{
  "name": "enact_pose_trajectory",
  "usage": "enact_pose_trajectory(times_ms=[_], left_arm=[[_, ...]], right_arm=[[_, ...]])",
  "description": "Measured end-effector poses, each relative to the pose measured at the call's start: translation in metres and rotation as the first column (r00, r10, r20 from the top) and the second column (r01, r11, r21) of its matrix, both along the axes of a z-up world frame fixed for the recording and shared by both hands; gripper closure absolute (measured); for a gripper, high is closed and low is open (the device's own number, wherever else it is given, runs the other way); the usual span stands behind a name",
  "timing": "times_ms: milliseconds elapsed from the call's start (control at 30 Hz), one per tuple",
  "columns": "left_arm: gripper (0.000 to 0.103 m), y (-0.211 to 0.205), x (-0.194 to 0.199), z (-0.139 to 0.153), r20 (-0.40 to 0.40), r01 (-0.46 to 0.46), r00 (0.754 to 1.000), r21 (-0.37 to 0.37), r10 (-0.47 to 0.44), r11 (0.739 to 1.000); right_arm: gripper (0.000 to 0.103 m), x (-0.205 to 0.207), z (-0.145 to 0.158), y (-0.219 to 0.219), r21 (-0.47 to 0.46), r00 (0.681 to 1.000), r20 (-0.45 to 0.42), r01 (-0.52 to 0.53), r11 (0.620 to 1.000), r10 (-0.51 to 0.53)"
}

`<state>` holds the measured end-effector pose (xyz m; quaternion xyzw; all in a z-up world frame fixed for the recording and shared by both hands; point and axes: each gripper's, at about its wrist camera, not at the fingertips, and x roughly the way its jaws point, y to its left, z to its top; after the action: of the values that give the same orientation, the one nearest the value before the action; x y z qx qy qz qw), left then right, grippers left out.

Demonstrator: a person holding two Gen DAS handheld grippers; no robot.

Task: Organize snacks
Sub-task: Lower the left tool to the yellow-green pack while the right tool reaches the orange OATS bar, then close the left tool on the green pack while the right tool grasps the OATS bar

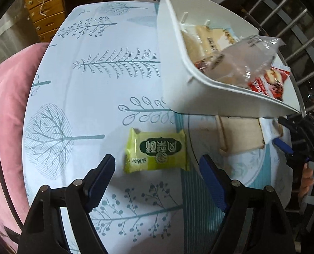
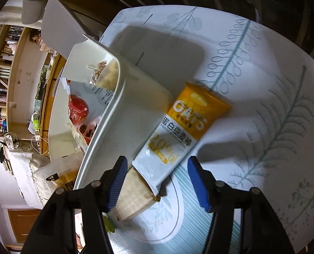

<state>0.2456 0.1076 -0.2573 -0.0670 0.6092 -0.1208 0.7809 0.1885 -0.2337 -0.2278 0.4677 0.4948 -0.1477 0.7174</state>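
Note:
A green snack packet (image 1: 157, 150) lies flat on the tree-print tablecloth. My left gripper (image 1: 157, 177) is open just short of it, one finger on each side, not touching. A white bin (image 1: 199, 89) holding several snack packets (image 1: 237, 63) stands behind it on a small wooden stand (image 1: 239, 135). In the right wrist view, a yellow-and-white oat bar packet (image 2: 178, 131) lies on the cloth against the bin (image 2: 123, 127). My right gripper (image 2: 157, 177) is open around the packet's near end, with no visible contact. It also shows at the left wrist view's right edge (image 1: 292, 148).
The stand (image 2: 133, 199) shows under the bin in the right wrist view. A pink cushion (image 1: 6, 110) lies left of the table. Metal bars (image 1: 288, 21) stand behind the bin. Wooden drawers (image 1: 44, 10) are at the back left.

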Motion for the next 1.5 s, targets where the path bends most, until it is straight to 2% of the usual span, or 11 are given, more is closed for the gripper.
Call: enact_pose_trajectory(times_ms=[100, 300, 433, 567, 833, 967, 1300, 1500], left_arm=[[0.023, -0.001, 0.004, -0.007, -0.008, -0.016, 1.0, 0.012, 0.016, 1.0], [0.023, -0.002, 0.012, -0.019, -0.024, -0.049, 0.998, 0.025, 0.05, 0.998], [0.024, -0.003, 0.016, -0.023, -0.02, -0.066, 0.998, 0.024, 0.067, 0.998], [0.031, -0.007, 0.016, -0.024, -0.005, -0.057, 0.998, 0.021, 0.057, 0.998], [0.049, -0.019, 0.016, -0.024, 0.004, -0.042, 0.999, 0.007, 0.042, 0.999], [0.051, -0.019, 0.018, -0.021, -0.007, -0.041, 0.999, -0.004, 0.041, 0.999], [0.052, -0.013, 0.01, -0.018, -0.043, -0.044, 0.998, -0.002, 0.043, 0.999], [0.052, -0.009, 0.003, -0.008, -0.04, -0.048, 0.998, -0.006, 0.048, 0.999]], right_arm=[[0.051, 0.002, -0.004, 0.001, -0.012, 1.0, -0.012, 0.004, 1.0, -0.004], [0.053, 0.0, -0.005, 0.001, -0.027, 1.0, 0.004, 0.006, 1.0, -0.006], [0.063, -0.001, -0.006, -0.001, -0.049, 1.0, -0.003, 0.008, 0.999, -0.008], [0.074, -0.004, -0.007, -0.003, -0.057, 1.0, -0.012, 0.023, 0.998, -0.024], [0.086, -0.011, -0.009, -0.008, -0.051, 0.999, -0.016, 0.038, 0.998, -0.039], [0.092, -0.014, -0.006, -0.009, -0.048, 0.999, -0.008, 0.039, 0.998, -0.04], [0.098, -0.027, 0.005, -0.017, -0.068, 0.998, 0.0, 0.064, 0.996, -0.065], [0.099, -0.04, 0.008, -0.025, -0.069, 0.997, -0.018, 0.072, 0.995, -0.073]])
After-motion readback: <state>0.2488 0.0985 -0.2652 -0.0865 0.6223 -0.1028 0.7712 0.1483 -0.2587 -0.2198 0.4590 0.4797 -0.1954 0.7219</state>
